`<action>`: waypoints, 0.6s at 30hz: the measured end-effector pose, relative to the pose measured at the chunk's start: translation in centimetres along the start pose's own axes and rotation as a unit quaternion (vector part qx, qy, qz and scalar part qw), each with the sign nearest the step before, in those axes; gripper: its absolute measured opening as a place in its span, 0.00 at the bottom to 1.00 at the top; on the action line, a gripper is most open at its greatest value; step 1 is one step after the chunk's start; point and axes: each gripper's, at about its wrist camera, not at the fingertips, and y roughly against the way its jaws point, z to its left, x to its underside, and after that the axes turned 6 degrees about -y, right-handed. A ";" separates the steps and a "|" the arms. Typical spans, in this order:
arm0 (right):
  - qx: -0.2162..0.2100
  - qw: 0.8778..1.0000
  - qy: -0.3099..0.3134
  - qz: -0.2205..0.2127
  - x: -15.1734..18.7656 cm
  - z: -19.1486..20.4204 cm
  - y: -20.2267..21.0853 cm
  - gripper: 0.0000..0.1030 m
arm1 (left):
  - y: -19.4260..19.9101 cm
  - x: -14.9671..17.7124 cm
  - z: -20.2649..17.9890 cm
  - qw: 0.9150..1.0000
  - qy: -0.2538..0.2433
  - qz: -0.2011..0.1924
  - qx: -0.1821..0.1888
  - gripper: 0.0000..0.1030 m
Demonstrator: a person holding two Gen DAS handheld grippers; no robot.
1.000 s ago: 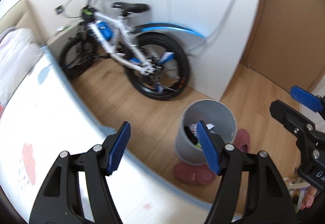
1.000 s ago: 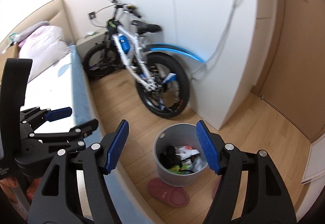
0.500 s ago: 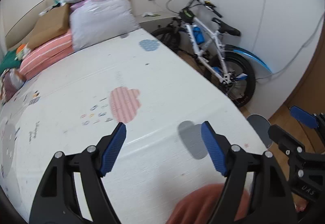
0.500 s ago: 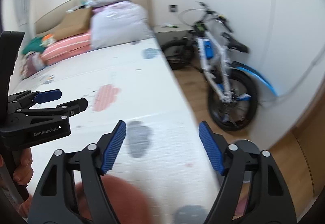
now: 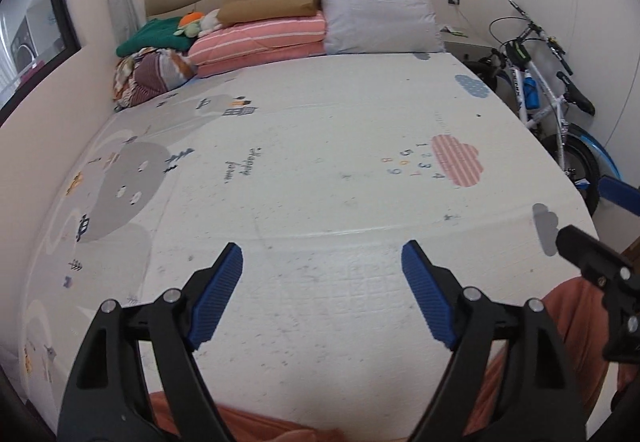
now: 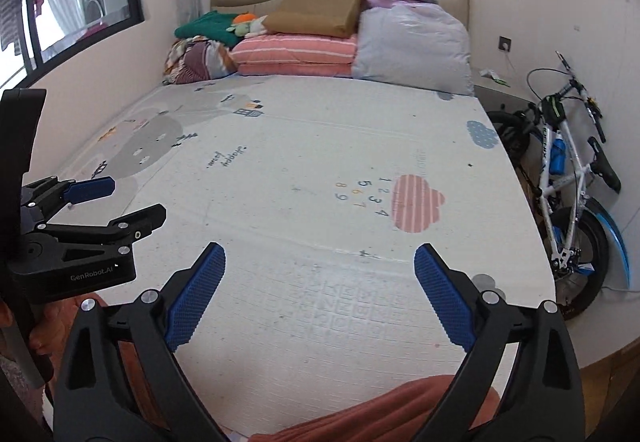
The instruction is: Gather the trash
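Trash: none identifiable on the bed mat (image 5: 304, 177) in either view. Left gripper (image 5: 322, 294): jaws wide, just been opening, nothing between them, over the mat's near end. Right gripper (image 6: 320, 294): likewise wide, just been opening, empty. Pillows (image 5: 376, 21) piled at the headboard; bicycle (image 6: 568, 177) against the wall.
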 end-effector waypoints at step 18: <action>-0.036 0.997 0.049 0.057 -3.5 8.4 3.1 0.93 | 6.8 1.9 10.2 0.998 0.053 0.044 -0.007 0.83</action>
